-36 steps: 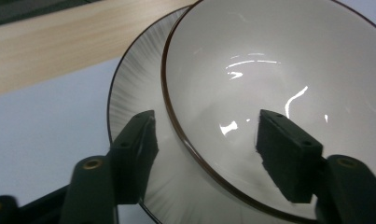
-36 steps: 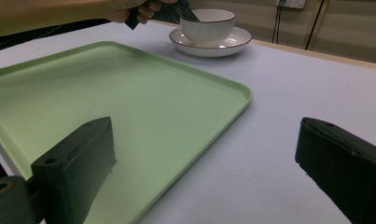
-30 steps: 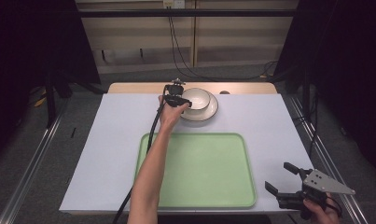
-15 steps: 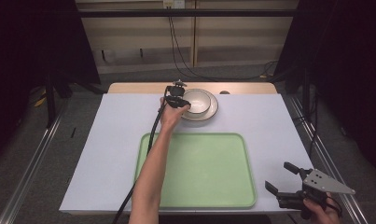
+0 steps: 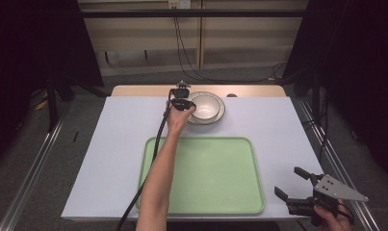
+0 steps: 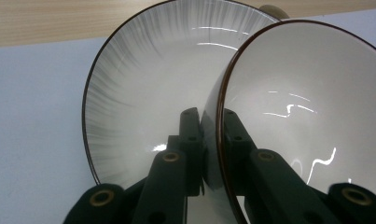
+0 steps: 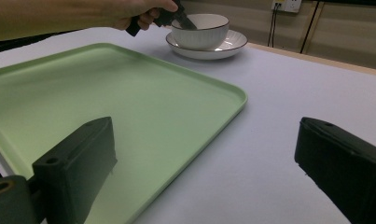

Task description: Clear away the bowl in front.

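Note:
A white bowl (image 5: pixel 206 105) with a dark rim sits on a white plate (image 5: pixel 220 114) at the far middle of the table. My left gripper (image 5: pixel 187 105) is at the bowl's left side. In the left gripper view the jaws are shut on the bowl's (image 6: pixel 307 116) rim, one inside and one outside, over the plate (image 6: pixel 143 93). My right gripper (image 5: pixel 288 181) rests open near the table's front right corner, holding nothing. The right gripper view shows the bowl (image 7: pixel 202 30) upright on the plate (image 7: pixel 225 49), far ahead.
A large green tray (image 5: pixel 206 178) lies at the front middle of the white tabletop, between the two grippers. The left forearm (image 5: pixel 158 178) and its black cable cross the tray's left edge. A bare wooden strip (image 5: pixel 134 90) runs along the far edge.
The left hand has shifted only slightly at the bowl's rim. The right gripper has stayed where it was.

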Demonstrator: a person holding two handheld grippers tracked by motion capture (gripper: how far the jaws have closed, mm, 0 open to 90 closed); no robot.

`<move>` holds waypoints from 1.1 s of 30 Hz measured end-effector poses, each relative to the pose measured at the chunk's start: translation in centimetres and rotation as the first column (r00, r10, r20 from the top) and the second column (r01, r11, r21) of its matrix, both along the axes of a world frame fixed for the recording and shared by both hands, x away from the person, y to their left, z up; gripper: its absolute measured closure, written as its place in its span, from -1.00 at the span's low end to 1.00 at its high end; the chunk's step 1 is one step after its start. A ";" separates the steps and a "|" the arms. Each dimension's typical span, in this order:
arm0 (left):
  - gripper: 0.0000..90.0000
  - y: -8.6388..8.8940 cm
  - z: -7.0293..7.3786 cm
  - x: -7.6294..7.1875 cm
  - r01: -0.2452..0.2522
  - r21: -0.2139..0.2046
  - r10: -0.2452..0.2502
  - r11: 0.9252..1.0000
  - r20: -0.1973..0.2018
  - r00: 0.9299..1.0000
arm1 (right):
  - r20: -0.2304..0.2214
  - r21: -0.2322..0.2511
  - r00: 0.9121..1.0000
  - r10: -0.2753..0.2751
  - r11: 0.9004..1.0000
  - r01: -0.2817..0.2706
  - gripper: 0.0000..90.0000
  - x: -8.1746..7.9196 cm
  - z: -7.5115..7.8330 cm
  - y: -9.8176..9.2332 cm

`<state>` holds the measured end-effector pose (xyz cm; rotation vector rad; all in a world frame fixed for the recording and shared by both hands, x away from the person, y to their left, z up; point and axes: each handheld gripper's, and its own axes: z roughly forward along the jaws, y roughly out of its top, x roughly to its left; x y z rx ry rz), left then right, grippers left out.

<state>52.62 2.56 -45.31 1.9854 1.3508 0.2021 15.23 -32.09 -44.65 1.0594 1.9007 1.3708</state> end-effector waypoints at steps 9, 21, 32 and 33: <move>0.83 0.1 0.3 -0.3 0.006 -0.011 -0.005 1.000 0.012 1.000 | 0.030 0.028 1.000 0.007 1.000 -0.008 -0.91 -0.2 0.2 -0.1; 0.83 0.1 0.6 -0.4 -0.006 -0.042 0.007 0.999 0.018 1.000 | 0.044 0.040 0.999 0.013 0.999 -0.015 -0.91 -0.2 0.2 -0.1; 0.83 0.9 1.5 -0.8 -0.011 -0.051 0.012 0.999 0.015 1.000 | 0.051 0.044 0.999 -0.001 0.999 -0.001 -0.95 -0.3 0.1 -0.1; 0.83 0.9 1.5 -0.8 -0.011 -0.051 0.012 0.999 0.015 1.000 | 0.051 0.044 0.999 -0.001 0.999 -0.001 -0.95 -0.3 0.1 -0.1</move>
